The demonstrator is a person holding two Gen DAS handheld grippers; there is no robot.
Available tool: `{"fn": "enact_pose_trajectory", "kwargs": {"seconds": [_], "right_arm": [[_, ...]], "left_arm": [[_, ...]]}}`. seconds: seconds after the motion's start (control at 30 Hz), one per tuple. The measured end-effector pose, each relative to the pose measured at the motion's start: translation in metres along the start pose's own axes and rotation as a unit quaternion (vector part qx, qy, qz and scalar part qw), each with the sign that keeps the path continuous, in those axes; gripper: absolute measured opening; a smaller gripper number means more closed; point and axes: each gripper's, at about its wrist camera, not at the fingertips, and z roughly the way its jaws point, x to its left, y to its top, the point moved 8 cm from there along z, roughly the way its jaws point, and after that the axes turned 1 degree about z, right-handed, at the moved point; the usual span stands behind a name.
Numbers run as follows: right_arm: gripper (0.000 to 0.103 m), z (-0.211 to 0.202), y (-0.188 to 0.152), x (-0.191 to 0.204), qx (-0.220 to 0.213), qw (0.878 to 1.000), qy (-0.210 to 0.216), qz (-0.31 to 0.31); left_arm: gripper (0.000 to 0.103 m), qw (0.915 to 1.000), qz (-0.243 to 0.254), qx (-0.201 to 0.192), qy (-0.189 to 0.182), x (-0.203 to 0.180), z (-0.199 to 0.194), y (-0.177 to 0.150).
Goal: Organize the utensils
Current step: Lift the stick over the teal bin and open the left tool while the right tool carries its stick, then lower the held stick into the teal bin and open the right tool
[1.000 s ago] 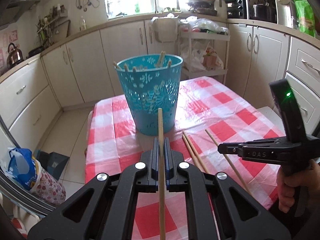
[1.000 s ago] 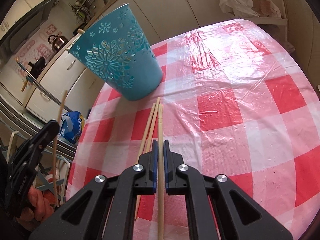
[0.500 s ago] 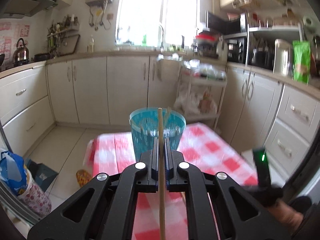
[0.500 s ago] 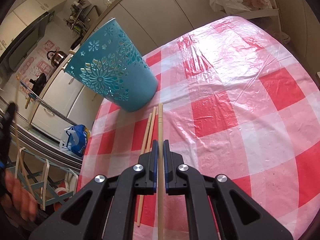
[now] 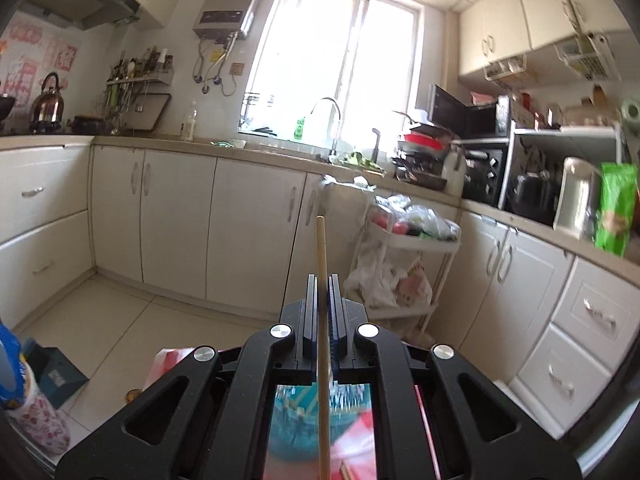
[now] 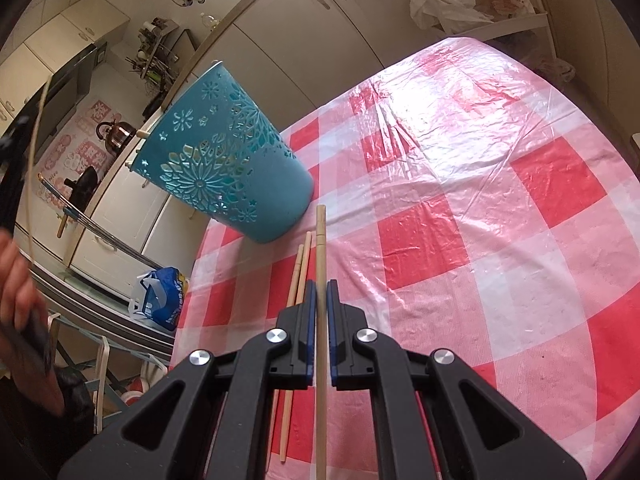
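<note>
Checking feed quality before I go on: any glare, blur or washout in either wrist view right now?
Left wrist view: the window is blown out white, and the teal basket under the left gripper is smeared. Right wrist view: sheen on the checked tablecloth; the hand at the edge is blurred; the chopsticks are sharp.

Both grippers same build: left gripper [image 5: 321, 280] and right gripper [image 6: 321, 286] have matte black plastic frames with triangular cutouts in the arms. Four round silver screw heads across each linkage. Fingers [image 6: 308, 320] are slim black plates with blue pad edging. Person's left hand [image 6: 18, 280] blurred at frame edge.
</note>
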Motion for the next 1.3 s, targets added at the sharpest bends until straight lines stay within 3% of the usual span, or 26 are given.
{"fn": "enact_pose_trajectory", "kwargs": {"seconds": [0.47,0.6,1.07,1.17,1.23,1.3], "right_arm": [[0.006,0.007,0.003,0.001,0.001,1.000,0.010,0.009],[0.006,0.010,0.003,0.001,0.003,1.000,0.011,0.009],[0.006,0.009,0.004,0.002,-0.001,1.000,0.011,0.011],[0.006,0.006,0.006,0.005,-0.009,1.000,0.016,0.007],[0.006,0.003,0.008,0.007,-0.015,1.000,0.019,0.007],[0.006,-0.002,0.012,0.010,-0.028,0.999,0.024,0.006]], "left_arm": [[0.005,0.9971,-0.059,-0.029,0.037,0.018,0.107,0.013],[0.005,0.9973,-0.049,-0.015,0.052,0.019,0.132,0.002],[0.007,0.9966,0.001,0.059,0.058,0.018,0.131,-0.049],[0.024,0.9964,0.001,0.058,0.062,0.026,0.114,-0.051],[0.041,0.9964,-0.006,0.049,0.069,0.033,0.095,-0.050],[0.045,0.9964,-0.013,0.042,0.073,0.042,0.073,-0.051]]}}
